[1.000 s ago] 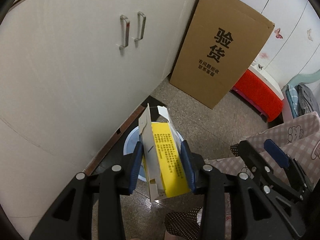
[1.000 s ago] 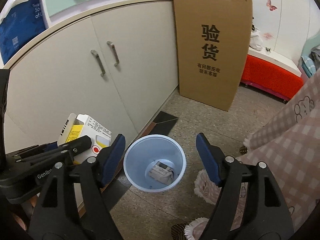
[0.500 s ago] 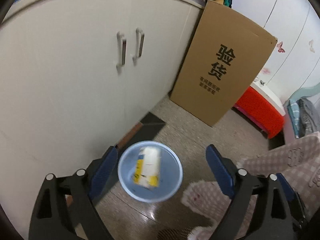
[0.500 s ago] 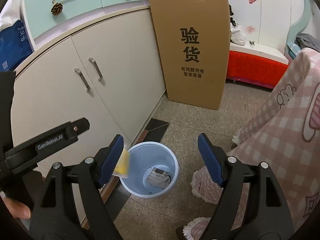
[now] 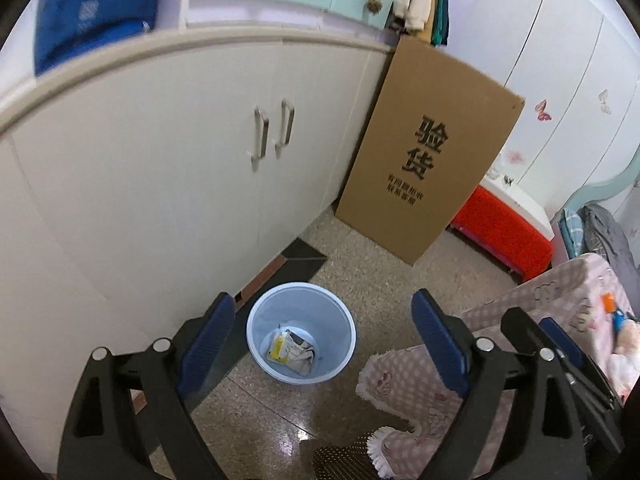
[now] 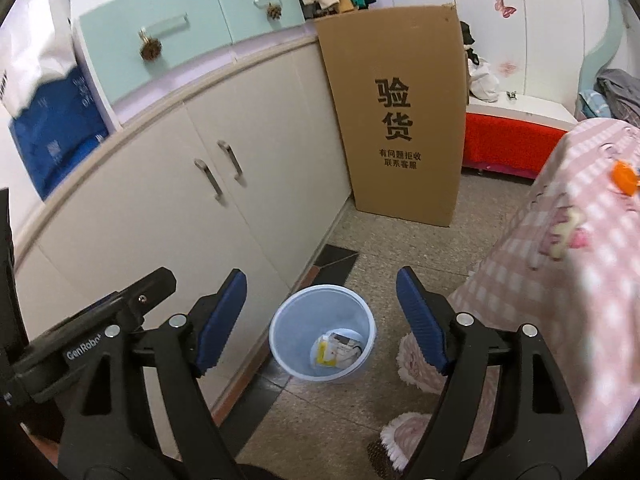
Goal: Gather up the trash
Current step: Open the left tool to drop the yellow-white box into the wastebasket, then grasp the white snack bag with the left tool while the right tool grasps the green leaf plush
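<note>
A light blue waste bin (image 5: 256, 340) stands on the floor by the cabinet; it also shows in the right wrist view (image 6: 280, 344). Inside it lie a yellow and white carton (image 5: 279, 349) and other paper trash (image 5: 300, 354); the carton shows in the right wrist view too (image 6: 325, 354). My left gripper (image 5: 320, 340) is open and empty, high above the bin. My right gripper (image 6: 322, 320) is open and empty, also above the bin. The left gripper's body (image 6: 100, 332) shows at the left of the right wrist view.
White cabinet doors (image 5: 180, 184) run along the left. A tall cardboard box (image 5: 424, 156) leans at the cabinet's end, a red stool (image 5: 504, 236) behind it. A pink checked cloth (image 6: 572, 248) with an orange object (image 6: 624, 178) hangs at the right. Slippers (image 6: 404, 432) lie on the floor.
My left gripper opened and let go of the yellow carton, which fell into the bin. Both grippers then rose away from the bin.
</note>
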Tool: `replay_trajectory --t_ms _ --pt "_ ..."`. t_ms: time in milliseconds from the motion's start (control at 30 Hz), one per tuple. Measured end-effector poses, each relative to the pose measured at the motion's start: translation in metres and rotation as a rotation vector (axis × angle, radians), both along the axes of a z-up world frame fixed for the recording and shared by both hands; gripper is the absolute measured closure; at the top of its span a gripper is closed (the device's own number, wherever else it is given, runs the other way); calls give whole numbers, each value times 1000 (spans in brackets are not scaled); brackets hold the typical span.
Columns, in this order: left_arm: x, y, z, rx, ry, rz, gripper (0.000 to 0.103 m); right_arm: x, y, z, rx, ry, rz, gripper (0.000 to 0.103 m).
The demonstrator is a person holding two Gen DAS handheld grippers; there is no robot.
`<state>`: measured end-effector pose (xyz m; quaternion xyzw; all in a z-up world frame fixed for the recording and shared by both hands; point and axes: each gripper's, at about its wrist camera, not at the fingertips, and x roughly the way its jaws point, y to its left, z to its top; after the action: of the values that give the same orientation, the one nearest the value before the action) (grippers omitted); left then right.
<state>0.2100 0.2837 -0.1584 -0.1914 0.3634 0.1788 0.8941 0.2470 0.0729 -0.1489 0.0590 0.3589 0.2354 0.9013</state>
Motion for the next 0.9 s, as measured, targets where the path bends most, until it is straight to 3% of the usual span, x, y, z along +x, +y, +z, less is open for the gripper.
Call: replay_trajectory --t_ms 200,400,567,733,900 --pt "-45 -31 49 25 -85 -12 15 -41 -36 49 38 -56 10 27" --pt "-65 -94 82 51 -132 -135 15 -81 -108 72 32 -92 -99 27" --pt "-60 -155 83 66 -124 -255 14 -105 -179 60 13 -48 -206 26" --pt "-52 -220 76 103 -93 -410 14 -125 -250 48 -85 -39 -391 25" --pt "-42 -268 69 146 -56 -524 14 -122 -290 31 -101 35 -452 23"
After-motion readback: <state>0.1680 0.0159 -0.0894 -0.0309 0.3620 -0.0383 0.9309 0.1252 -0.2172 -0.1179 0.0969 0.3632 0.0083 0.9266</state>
